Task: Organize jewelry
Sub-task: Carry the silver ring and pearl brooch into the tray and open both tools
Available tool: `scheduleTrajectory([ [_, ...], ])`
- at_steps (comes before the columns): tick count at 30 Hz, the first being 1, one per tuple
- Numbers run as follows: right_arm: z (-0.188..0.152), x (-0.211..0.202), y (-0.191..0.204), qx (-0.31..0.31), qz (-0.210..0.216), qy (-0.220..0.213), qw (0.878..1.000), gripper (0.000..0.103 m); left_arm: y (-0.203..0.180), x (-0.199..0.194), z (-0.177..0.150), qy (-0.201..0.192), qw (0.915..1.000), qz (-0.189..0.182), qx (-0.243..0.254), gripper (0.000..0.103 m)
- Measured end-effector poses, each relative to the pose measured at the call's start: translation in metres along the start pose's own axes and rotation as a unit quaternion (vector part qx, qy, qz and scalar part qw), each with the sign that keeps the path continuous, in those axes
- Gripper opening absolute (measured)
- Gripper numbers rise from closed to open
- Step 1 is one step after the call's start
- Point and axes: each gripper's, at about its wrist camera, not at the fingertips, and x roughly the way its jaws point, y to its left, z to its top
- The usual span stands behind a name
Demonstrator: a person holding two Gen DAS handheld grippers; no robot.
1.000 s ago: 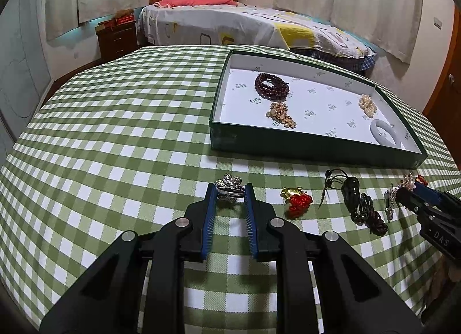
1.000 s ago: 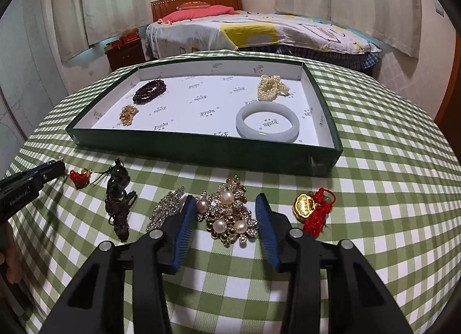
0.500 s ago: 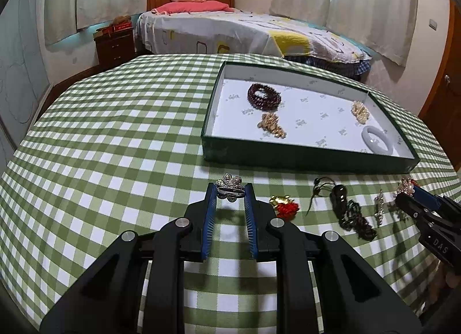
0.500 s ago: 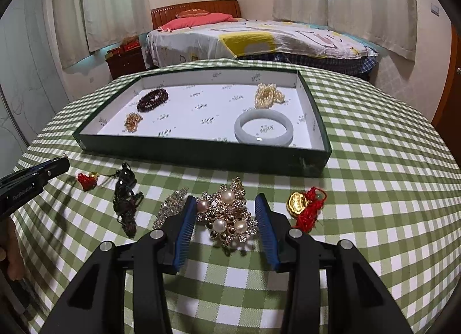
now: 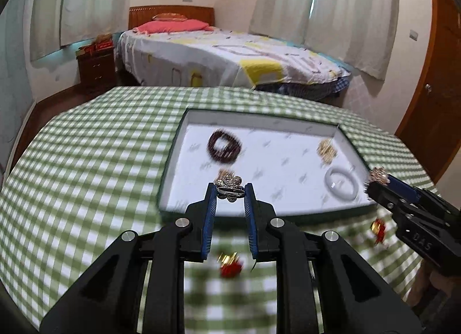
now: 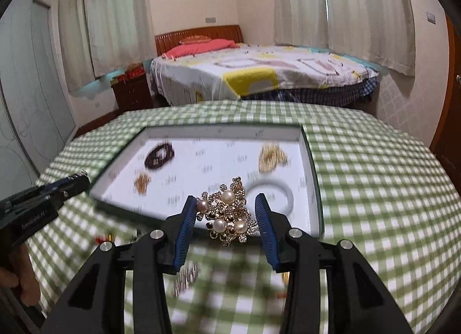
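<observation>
My left gripper [image 5: 230,191] is shut on a silver flower ring [image 5: 229,185] and holds it in the air over the near edge of the green tray [image 5: 173,149]. My right gripper [image 6: 226,214] is shut on a gold pearl brooch [image 6: 229,213], lifted above the tray's [image 6: 312,166] near right part. The right gripper also shows in the left wrist view [image 5: 383,179]. In the tray lie a dark bead bracelet [image 5: 224,146], a gold piece [image 5: 327,150] and a white bangle [image 5: 341,185].
On the green checked tablecloth [image 5: 86,161] before the tray lie a red and gold charm [image 5: 230,264], another red charm [image 5: 378,225] and a silver brooch [image 6: 185,277]. A bed [image 5: 230,57] stands beyond the table.
Both grippers have lifted their pieces off the tablecloth and moved forward over the tray. The view is blurred from motion.
</observation>
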Motion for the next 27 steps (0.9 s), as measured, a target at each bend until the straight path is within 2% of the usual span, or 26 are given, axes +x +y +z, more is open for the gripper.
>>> scheduleTrajectory([
  [7, 0.042, 0.032, 0.0, -0.001, 0.008, -0.02, 1.0, 0.042, -0.023, 0.033, 0.042, -0.018, 0.9995, -0.007, 0.025, 0.019],
  [11, 0.057, 0.057, -0.001, -0.003, 0.005, -0.016, 1.0, 0.042, -0.031, 0.062, 0.06, -0.012, 0.9996, -0.005, 0.026, 0.019],
  [19, 0.069, 0.11, -0.009, 0.0, 0.005, 0.026, 1.0, 0.042, -0.034, 0.13, 0.074, 0.032, 0.9991, 0.005, 0.027, 0.019],
  [27, 0.073, 0.132, -0.013, 0.0, 0.01, 0.063, 0.998, 0.042, -0.032, 0.166, 0.077, 0.078, 0.9968, 0.004, 0.019, 0.019],
])
